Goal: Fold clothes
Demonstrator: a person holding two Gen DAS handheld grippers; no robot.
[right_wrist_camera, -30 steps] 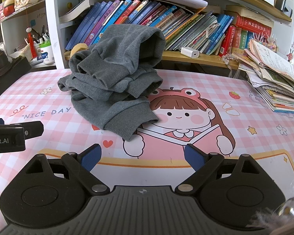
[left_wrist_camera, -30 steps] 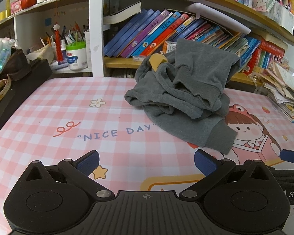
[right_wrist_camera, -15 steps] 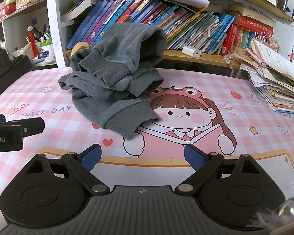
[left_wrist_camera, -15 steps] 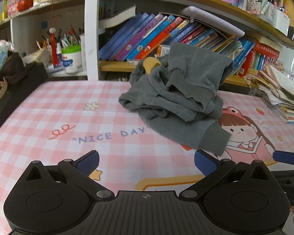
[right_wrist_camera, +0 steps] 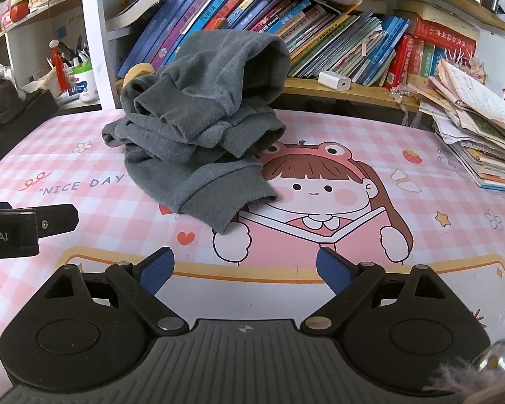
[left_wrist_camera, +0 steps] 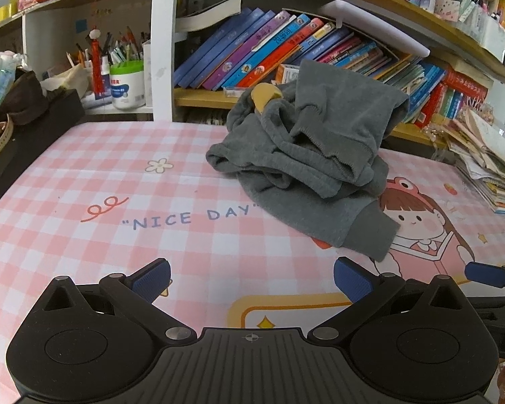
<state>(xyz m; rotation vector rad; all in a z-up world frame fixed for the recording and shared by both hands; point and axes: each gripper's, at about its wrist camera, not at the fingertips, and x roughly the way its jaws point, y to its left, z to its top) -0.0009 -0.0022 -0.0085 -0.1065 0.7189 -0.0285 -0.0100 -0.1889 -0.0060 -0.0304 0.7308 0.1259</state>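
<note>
A grey sweatshirt (left_wrist_camera: 313,168) lies crumpled in a heap on the pink checked table mat (left_wrist_camera: 118,181), with a ribbed cuff pointing toward me; it also shows in the right wrist view (right_wrist_camera: 202,128). A yellow patch (left_wrist_camera: 266,96) pokes out at the heap's back. My left gripper (left_wrist_camera: 252,277) is open and empty, hovering short of the heap. My right gripper (right_wrist_camera: 245,269) is open and empty, just short of the cuff (right_wrist_camera: 225,202). The left gripper's body (right_wrist_camera: 27,232) shows at the right view's left edge.
A bookshelf with slanted books (right_wrist_camera: 286,23) stands behind the table. A stack of papers and notebooks (right_wrist_camera: 478,134) sits at the right. A dark bag (left_wrist_camera: 20,118) and a pen pot (left_wrist_camera: 126,80) are at the left. A white charger (right_wrist_camera: 333,79) lies on the shelf.
Both grippers have moved slightly forward toward the sweatshirt, which looks a little nearer. Both remain open and the sweatshirt has not moved.
</note>
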